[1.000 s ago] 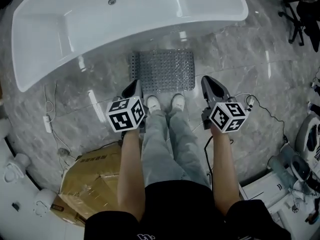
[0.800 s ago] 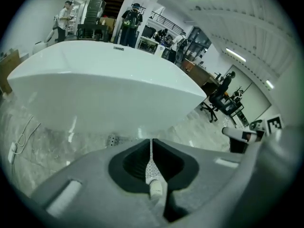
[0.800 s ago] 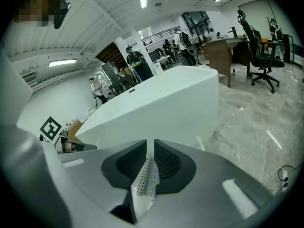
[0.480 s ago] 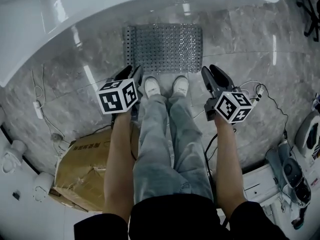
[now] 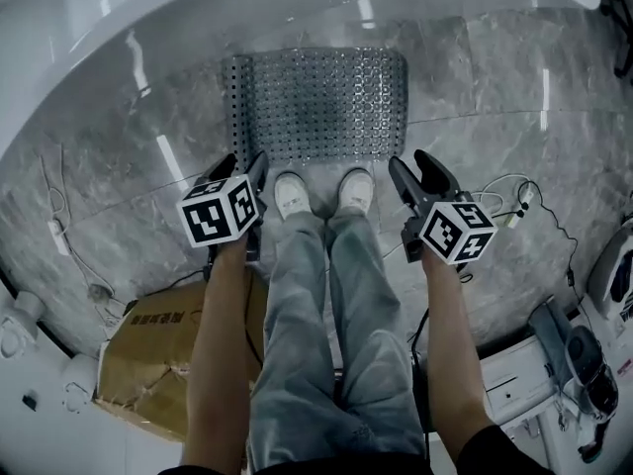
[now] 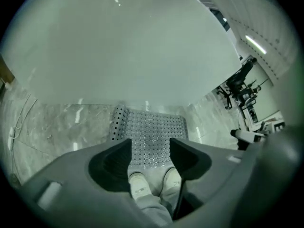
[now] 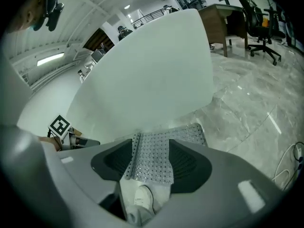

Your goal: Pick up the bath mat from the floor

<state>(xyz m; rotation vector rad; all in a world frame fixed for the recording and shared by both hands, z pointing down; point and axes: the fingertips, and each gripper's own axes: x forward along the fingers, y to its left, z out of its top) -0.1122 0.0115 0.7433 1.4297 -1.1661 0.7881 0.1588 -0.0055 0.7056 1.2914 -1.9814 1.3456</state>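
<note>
Opening wide, fingers of left gripper and right gripper, nothing between either pair. Held in the air either side of white shoes. Just ahead of the toes, untouched on the marble floor: bath mat, beside the white bathtub.

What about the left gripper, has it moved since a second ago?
Yes. The left gripper has come down toward the bath mat, which now looks larger; it stays by the mat's near left corner. Its jaws are opening, nothing between them.
</note>
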